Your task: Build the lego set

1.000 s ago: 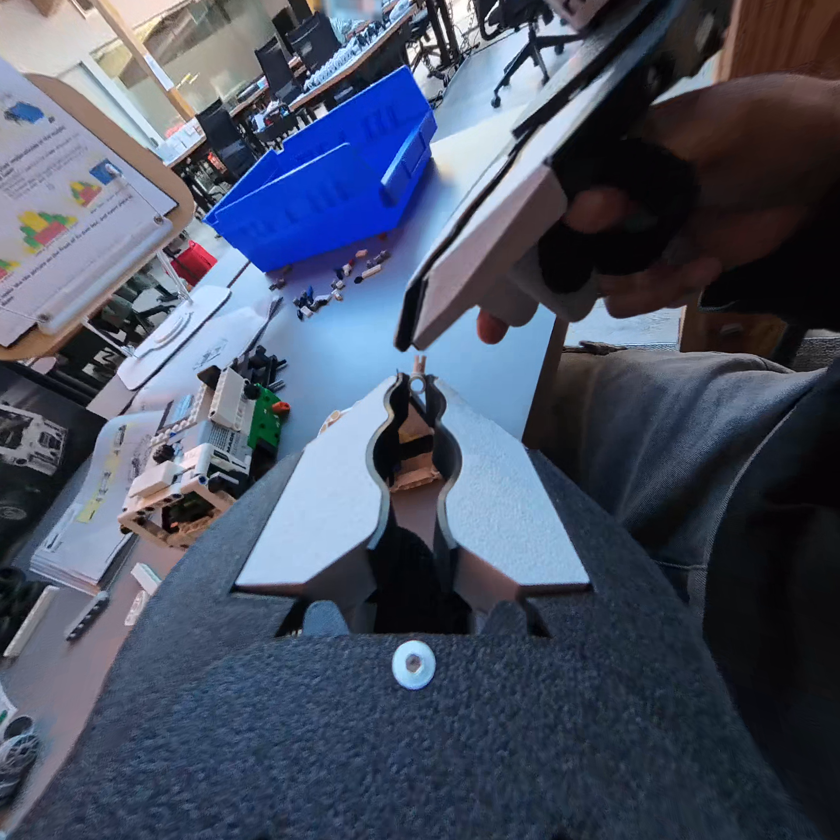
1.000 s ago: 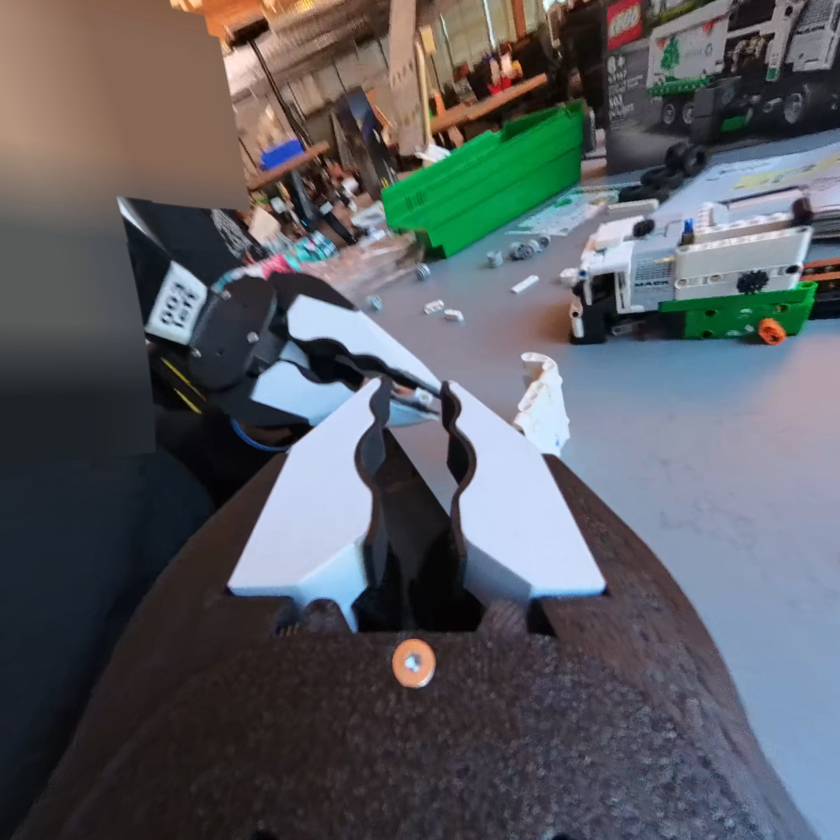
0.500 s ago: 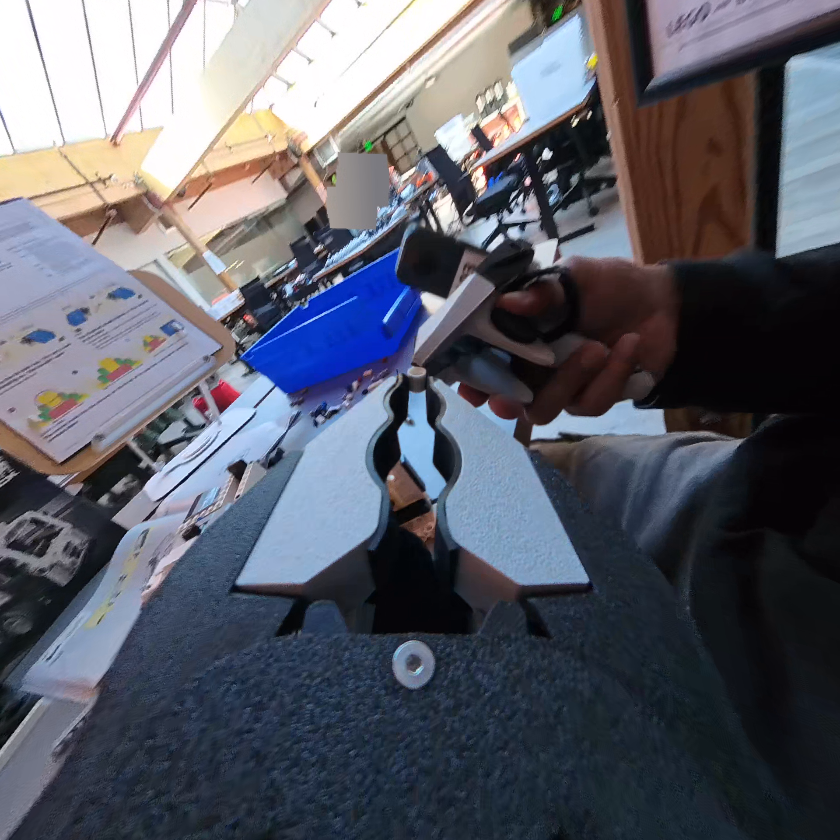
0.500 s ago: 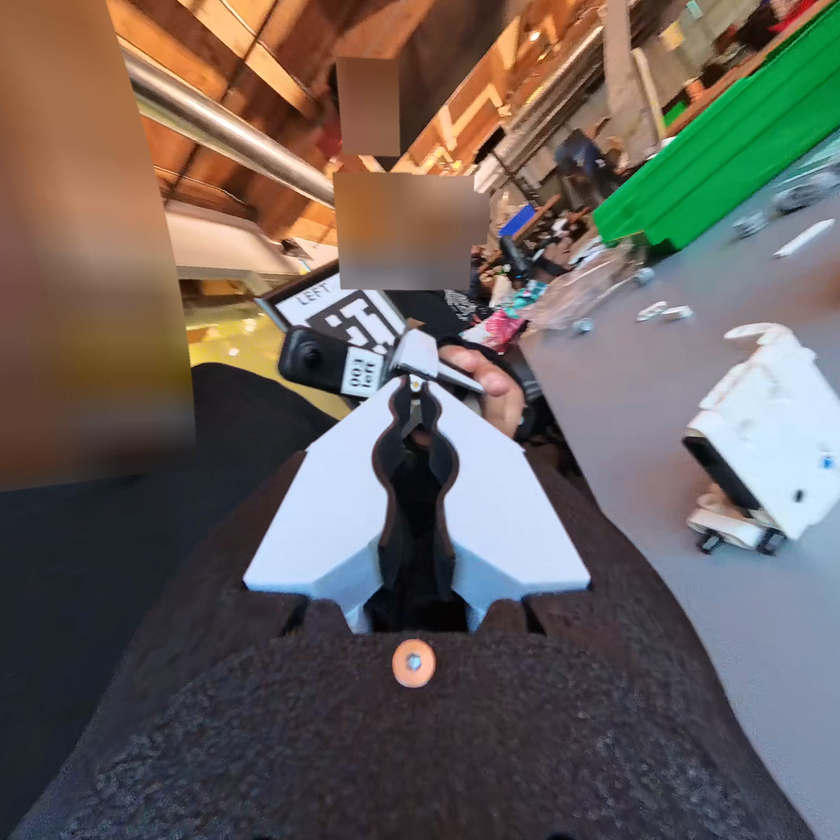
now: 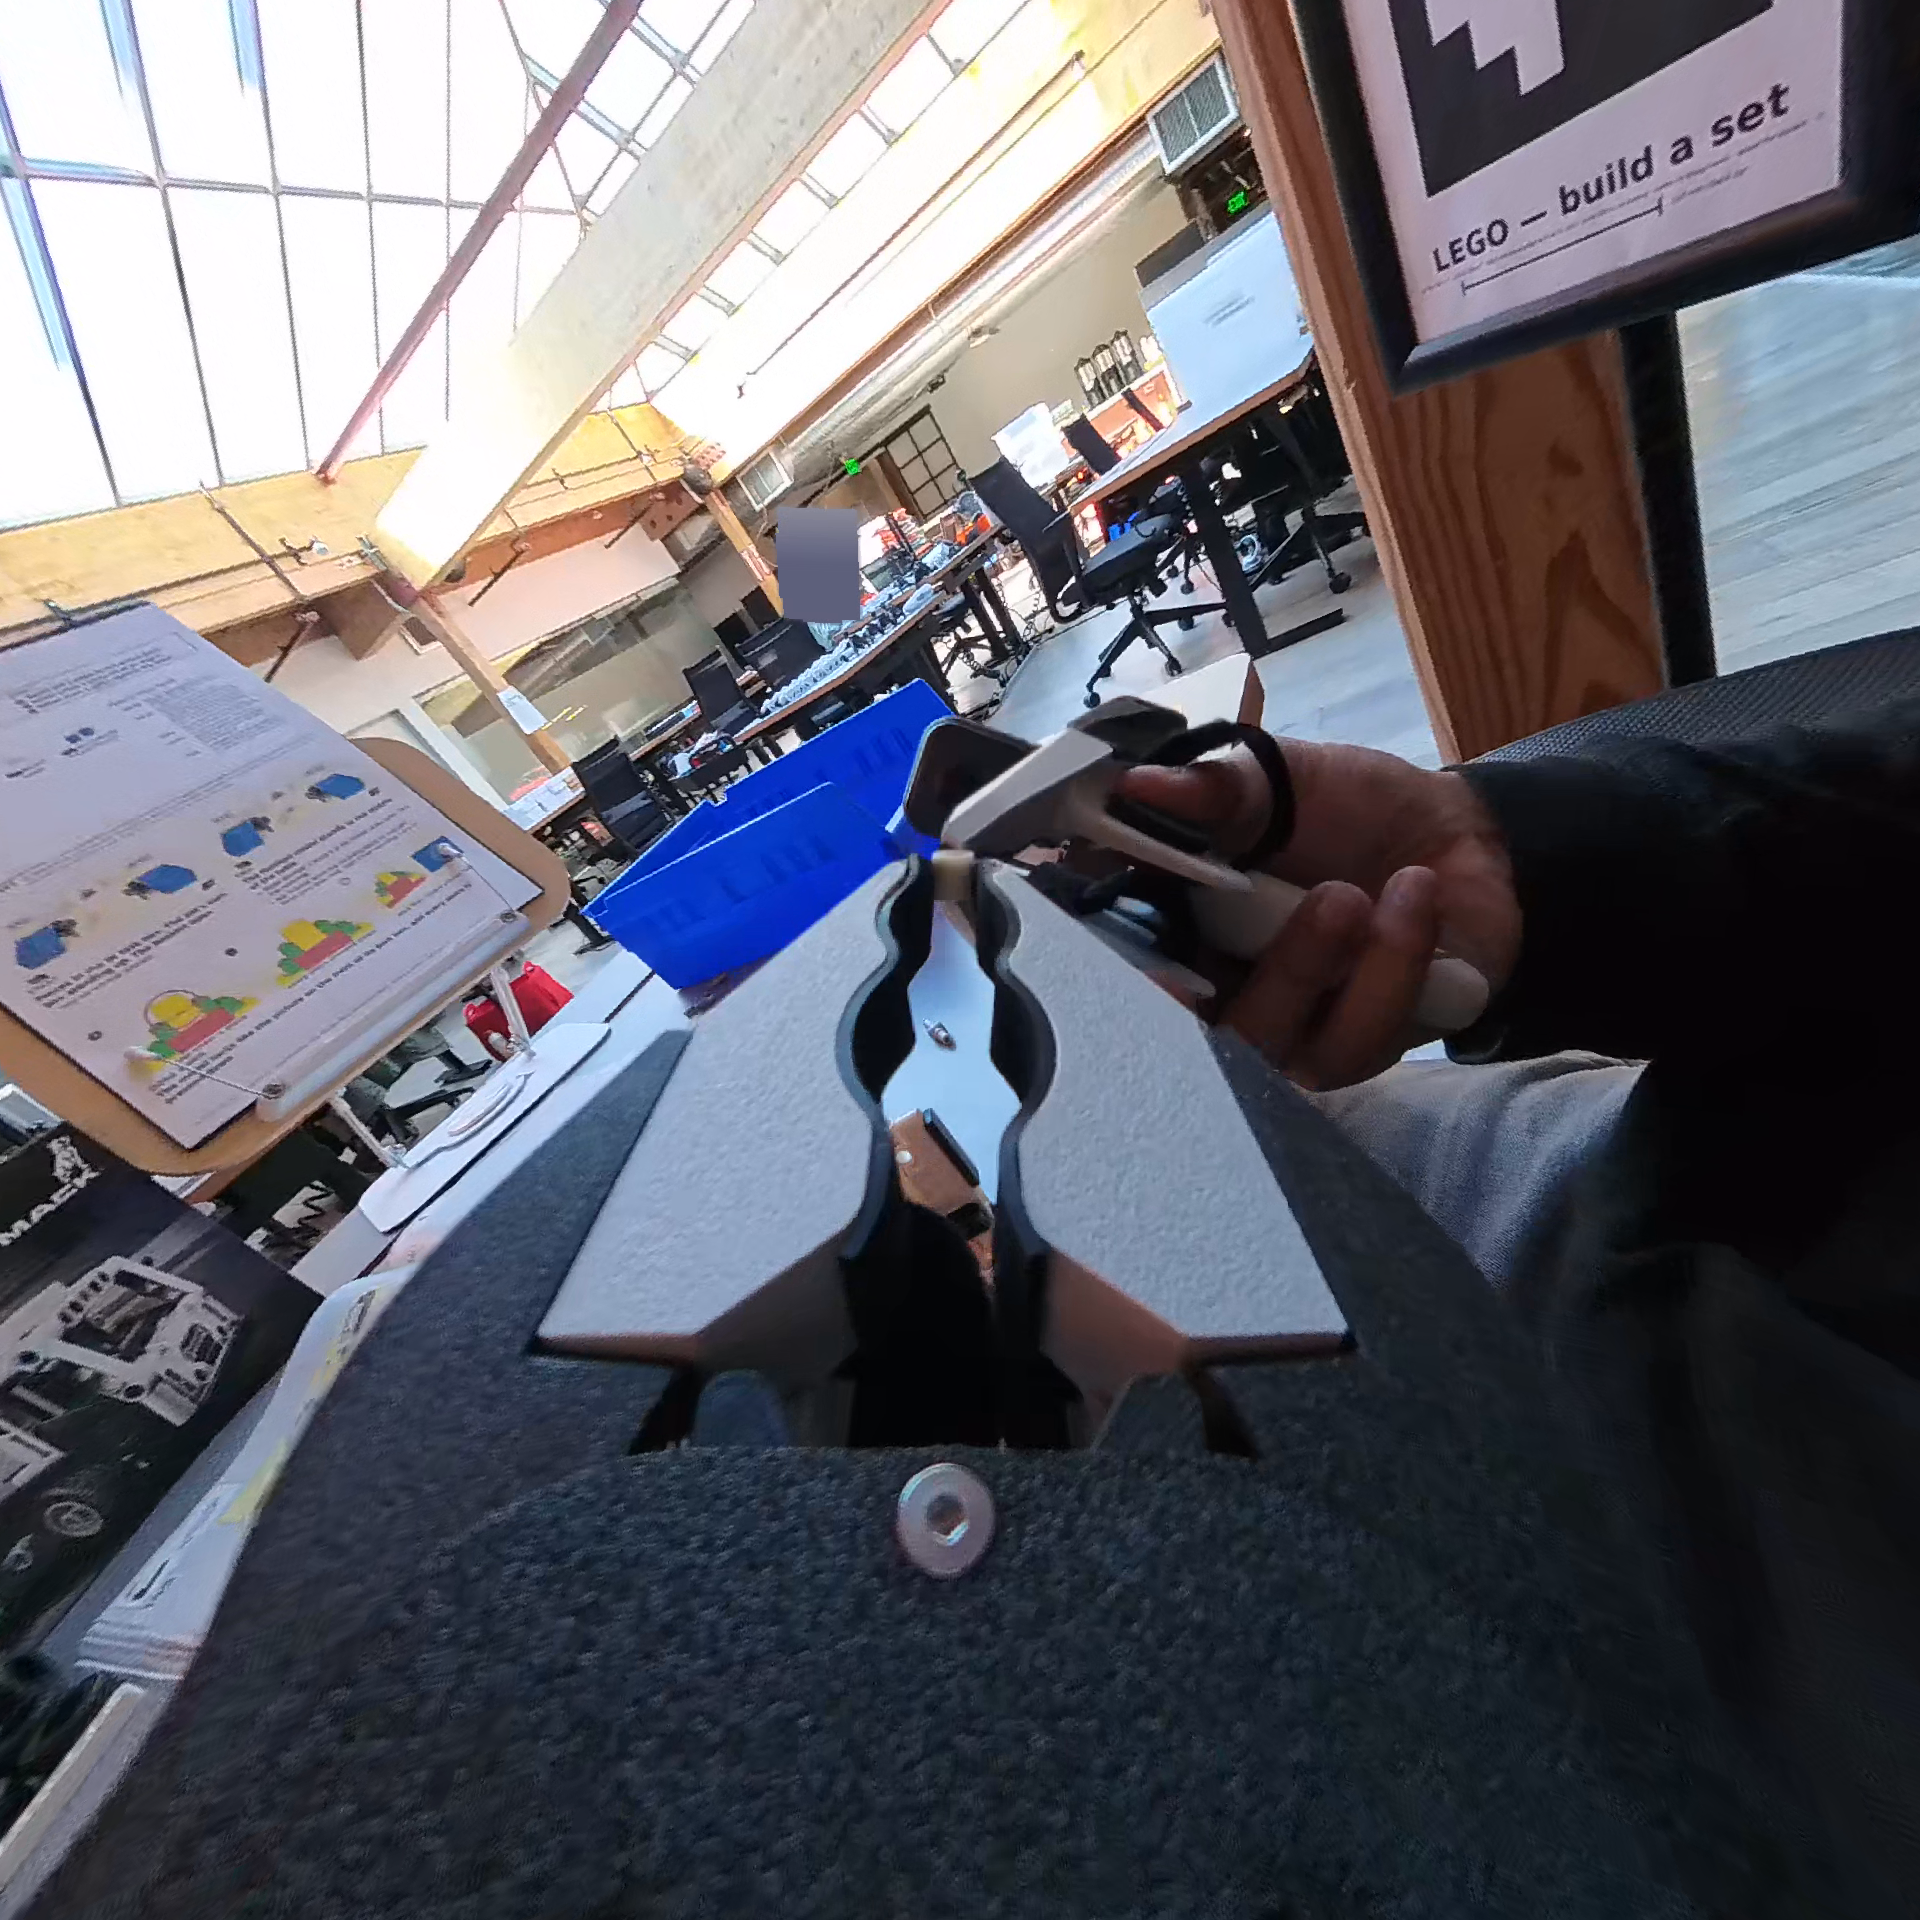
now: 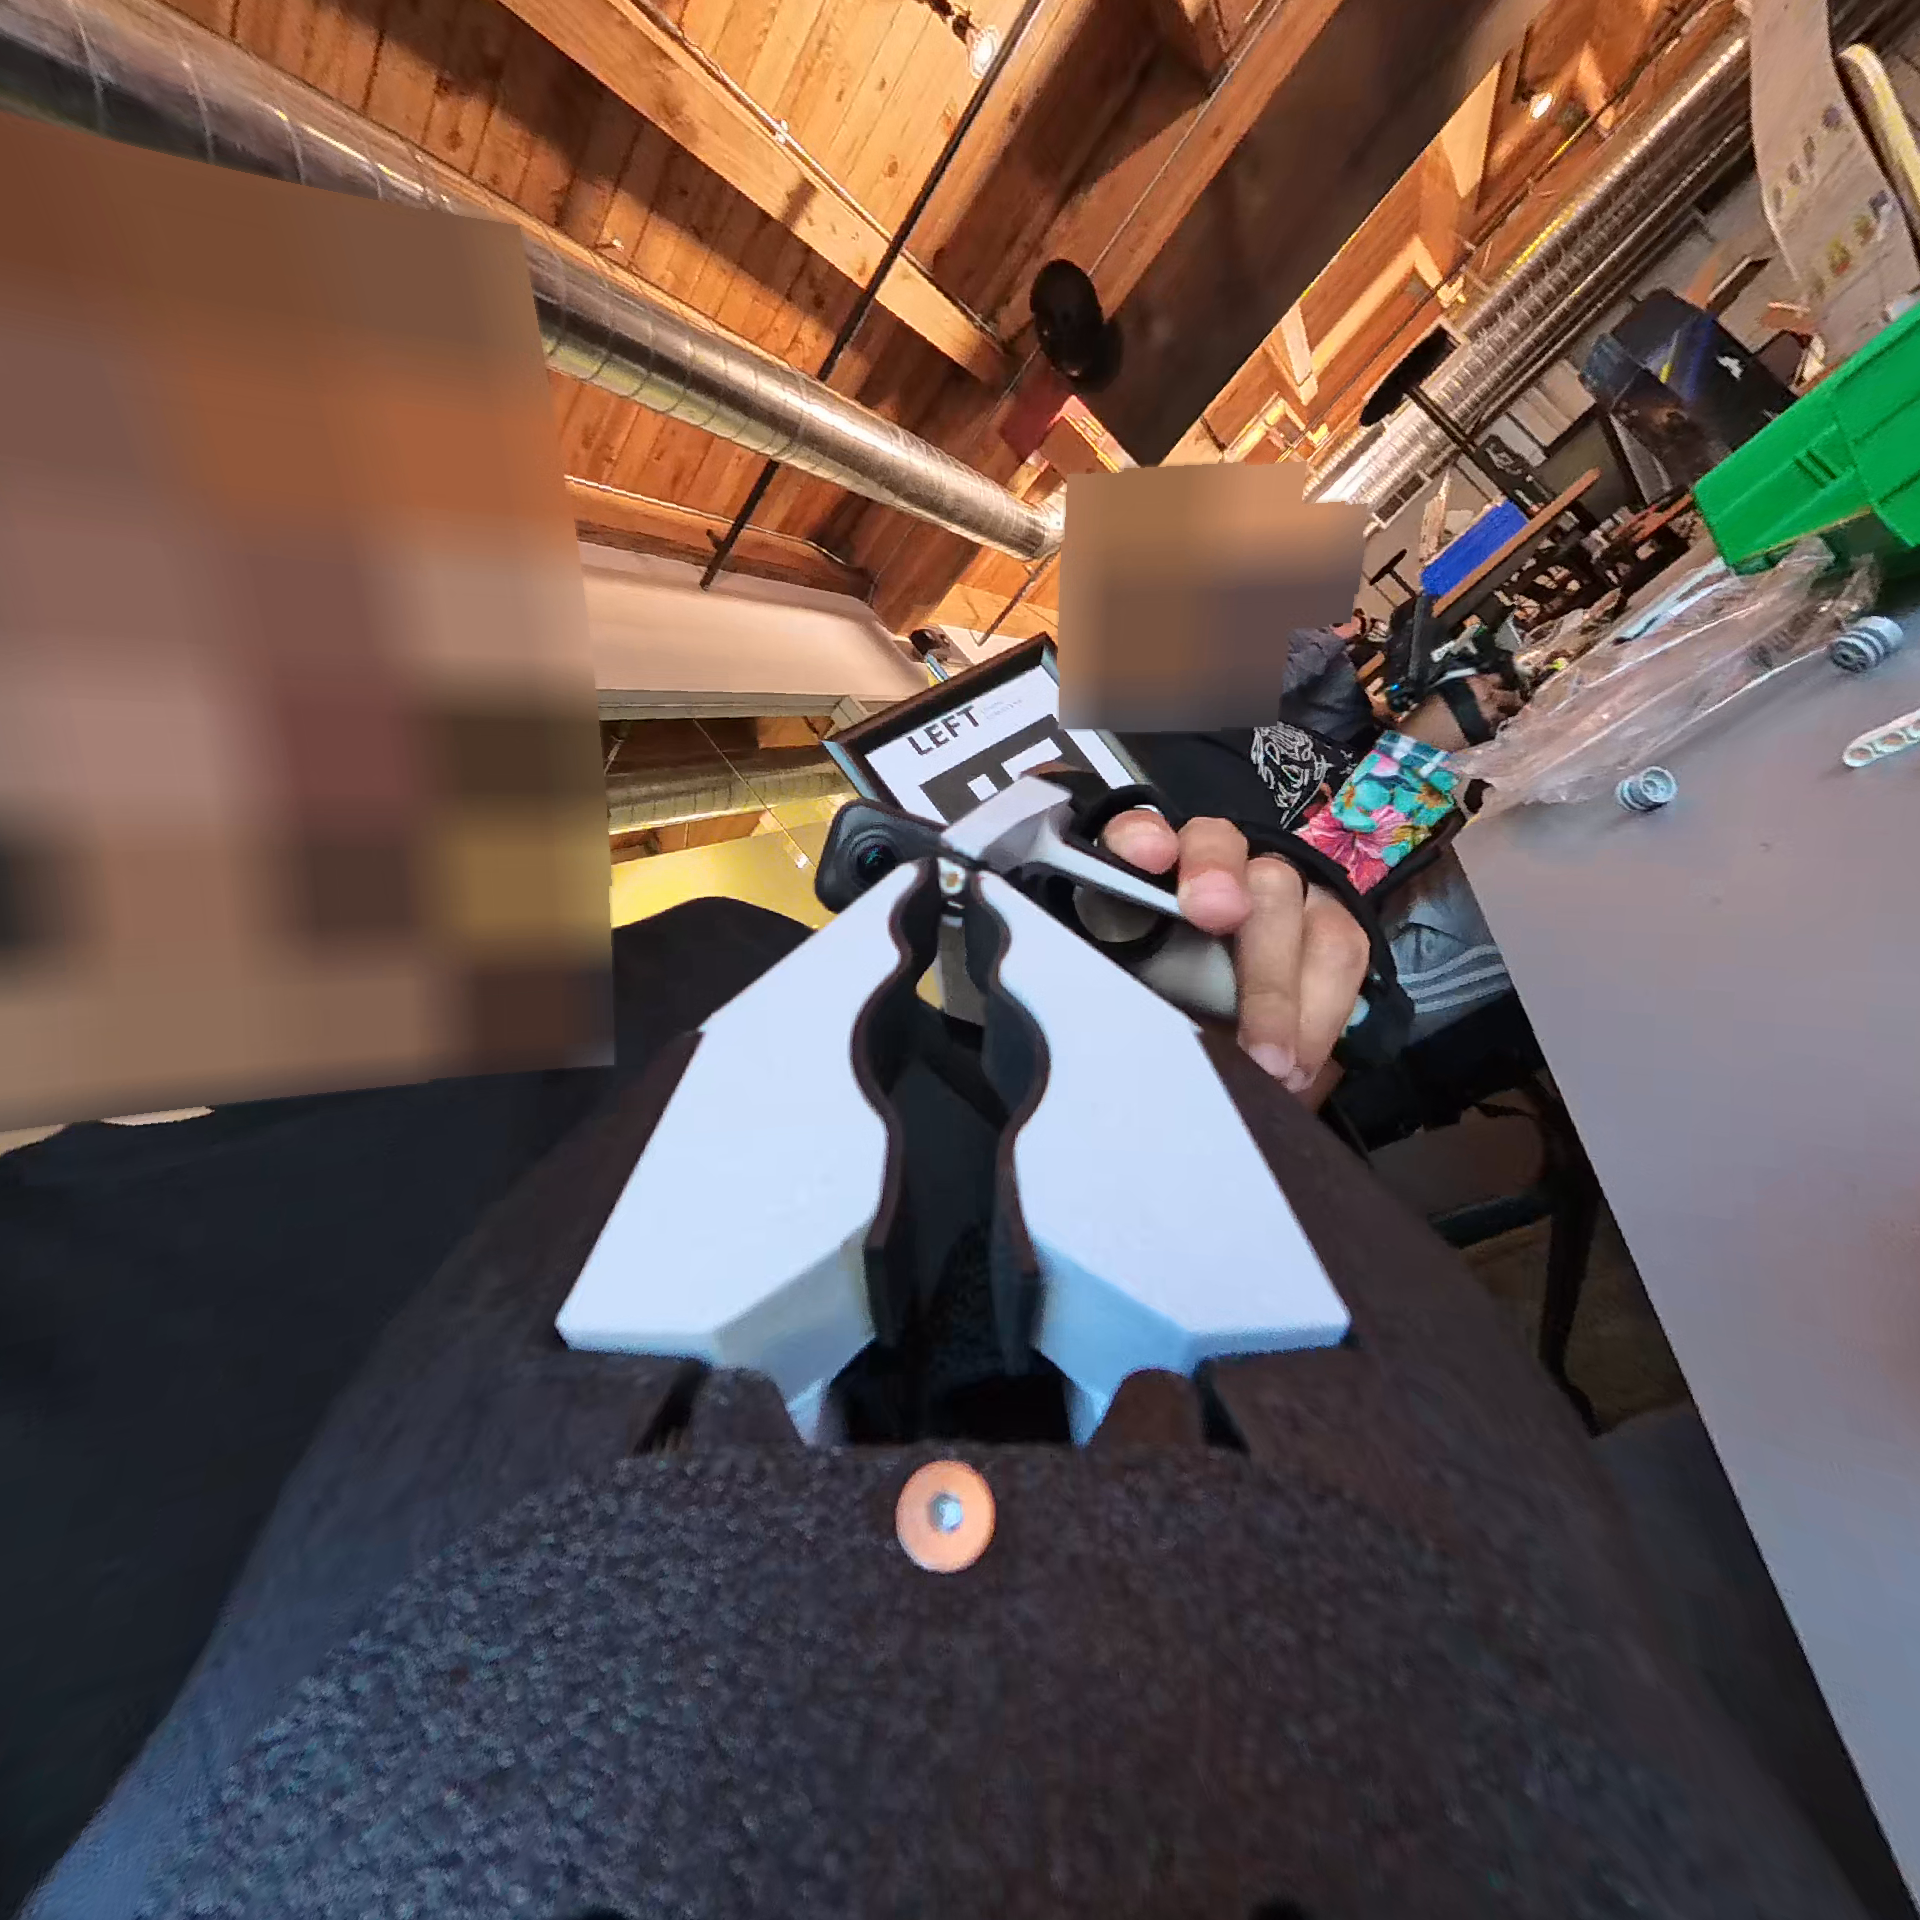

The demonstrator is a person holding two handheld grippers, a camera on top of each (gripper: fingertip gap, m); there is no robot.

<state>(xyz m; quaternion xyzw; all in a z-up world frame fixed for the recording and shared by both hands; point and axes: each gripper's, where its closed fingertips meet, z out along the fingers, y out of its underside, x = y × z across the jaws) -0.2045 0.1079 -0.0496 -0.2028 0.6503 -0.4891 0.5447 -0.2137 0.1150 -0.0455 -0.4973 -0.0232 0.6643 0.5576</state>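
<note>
Both grippers are raised off the table and point at each other, tip to tip. My left gripper [image 5: 953,878] is shut on a small tan pin [image 5: 953,869]. In the left wrist view the right gripper [image 5: 966,826], held in a hand [image 5: 1382,894], meets that pin from the far side. In the right wrist view my right gripper [image 6: 951,885] has its jaws narrowed onto the same small pin [image 6: 949,881]. The left gripper [image 6: 961,844] and the hand holding it [image 6: 1247,914] are just beyond it. The truck model is out of view.
A blue bin [image 5: 769,873] and an instruction sheet on a stand [image 5: 208,862] are behind the left gripper, and the set's black box [image 5: 104,1351] is at lower left. The grey table [image 6: 1714,987] on the right carries loose pieces [image 6: 1647,788], a plastic bag [image 6: 1662,686] and a green bin [image 6: 1829,468].
Both grippers rose from the table and tilted up to face each other. The right gripper's jaws narrowed from open to closed at the pin held in the left tips.
</note>
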